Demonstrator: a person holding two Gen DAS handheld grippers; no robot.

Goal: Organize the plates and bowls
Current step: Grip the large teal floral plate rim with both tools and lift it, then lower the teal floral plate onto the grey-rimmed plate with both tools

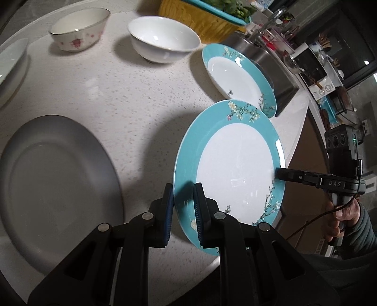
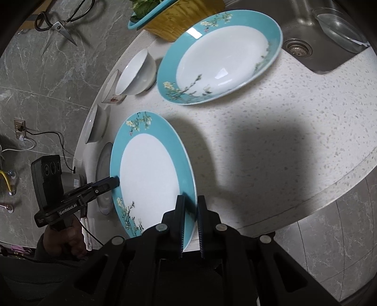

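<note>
While both tongs are clamped on opposite edges of the flat teal plate [image 1: 232, 164], the sorting looks barely begun. The left tongs [image 1: 183, 207] pinch its near rim and the right tongs [image 2: 190, 221] pinch the far side, so the plate hangs tilted above the counter [image 1: 113, 94], clear of the surface as far as the shadow beneath it suggests.

Nothing is stacked yet. A deeper teal plate [image 2: 219, 56] sits alone near the sink [image 2: 306, 35], a grey plate [image 1: 54, 179] lies at the left edge, and the bowls stand apart: a plain white bowl [image 1: 162, 37], a bowl with pink flowers [image 1: 77, 28], and another pale dish [image 1: 11, 63] at the far left, only partly in view. My guess is that the lifted plate is bound for one of the other plates, and every bowl remains to be nested.

A yellow basket [image 1: 200, 21] of greens crowds the back of the counter. The deeper plate overhangs the sink rim slightly, so a knock there could tip it. The white bowl stands just beside it.
</note>
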